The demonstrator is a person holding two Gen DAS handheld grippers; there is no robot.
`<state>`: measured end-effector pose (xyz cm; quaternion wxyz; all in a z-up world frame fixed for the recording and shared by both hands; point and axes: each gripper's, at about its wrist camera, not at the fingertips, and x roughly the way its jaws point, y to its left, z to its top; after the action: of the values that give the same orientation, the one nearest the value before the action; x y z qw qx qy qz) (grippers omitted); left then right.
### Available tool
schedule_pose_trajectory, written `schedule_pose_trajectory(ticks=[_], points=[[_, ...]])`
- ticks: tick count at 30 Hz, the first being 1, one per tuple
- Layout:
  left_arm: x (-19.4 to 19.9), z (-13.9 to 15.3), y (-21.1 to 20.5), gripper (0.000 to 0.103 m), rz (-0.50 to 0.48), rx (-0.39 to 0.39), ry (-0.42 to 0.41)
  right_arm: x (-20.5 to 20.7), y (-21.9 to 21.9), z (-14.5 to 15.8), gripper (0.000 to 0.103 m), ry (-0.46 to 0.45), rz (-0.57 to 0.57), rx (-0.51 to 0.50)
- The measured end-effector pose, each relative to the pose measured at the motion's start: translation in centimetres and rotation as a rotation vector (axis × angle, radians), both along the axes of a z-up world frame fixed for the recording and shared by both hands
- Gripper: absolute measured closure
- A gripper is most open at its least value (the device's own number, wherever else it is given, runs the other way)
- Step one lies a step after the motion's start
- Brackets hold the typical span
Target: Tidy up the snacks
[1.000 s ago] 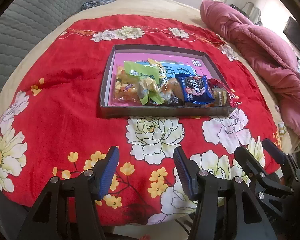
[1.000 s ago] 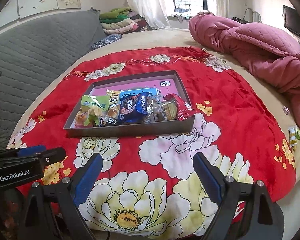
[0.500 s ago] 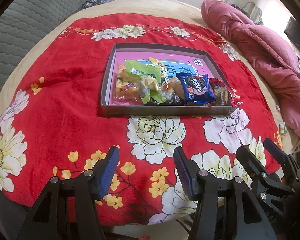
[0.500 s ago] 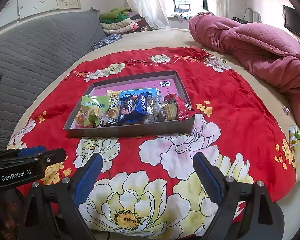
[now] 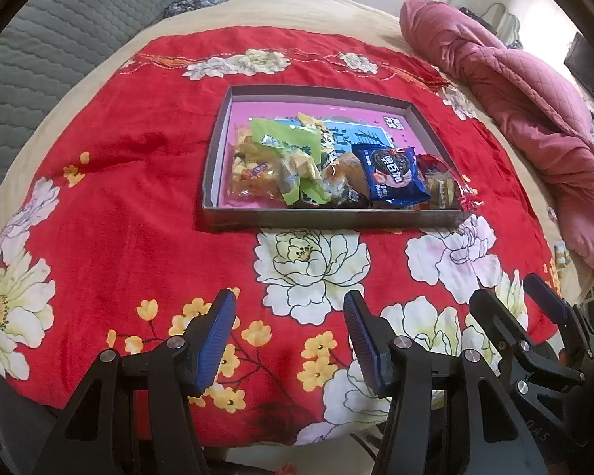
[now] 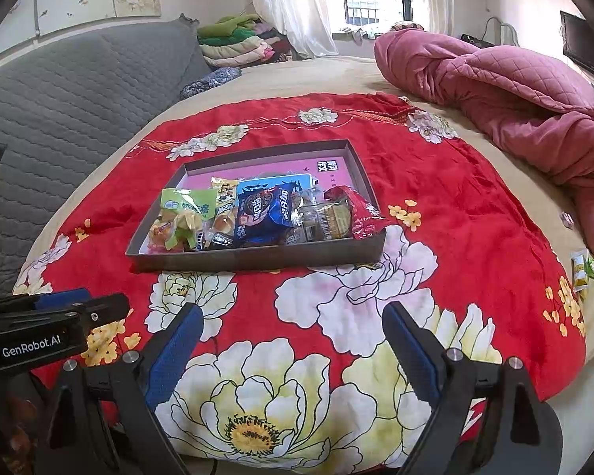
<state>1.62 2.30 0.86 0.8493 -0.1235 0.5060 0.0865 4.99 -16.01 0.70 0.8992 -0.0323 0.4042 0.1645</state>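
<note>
Snacks (image 5: 328,170) lie heaped along the near wall of the shallow box (image 5: 324,219) on the red floral blanket (image 5: 138,182), a blue Oreo-style pack (image 6: 259,213) on top. Both the left gripper (image 5: 289,332) and right gripper (image 6: 293,344) hover spread and empty, well short of it ("GenRobot.AI" reads on the left one's side).

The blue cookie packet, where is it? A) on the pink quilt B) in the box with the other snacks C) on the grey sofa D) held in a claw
B: the blue cookie packet lies among other snacks inside the box on the red flowered blanket, and both claws are open and hold nothing.
</note>
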Motion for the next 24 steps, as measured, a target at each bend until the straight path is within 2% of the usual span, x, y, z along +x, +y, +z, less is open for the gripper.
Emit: schedule_pose_trajectory(ticks=[24], points=[[0.04,-0.07,0.00,0.045,0.004,0.011,0.006,0.18,-0.11,-0.07,0.011,0.003,-0.001,-0.006]])
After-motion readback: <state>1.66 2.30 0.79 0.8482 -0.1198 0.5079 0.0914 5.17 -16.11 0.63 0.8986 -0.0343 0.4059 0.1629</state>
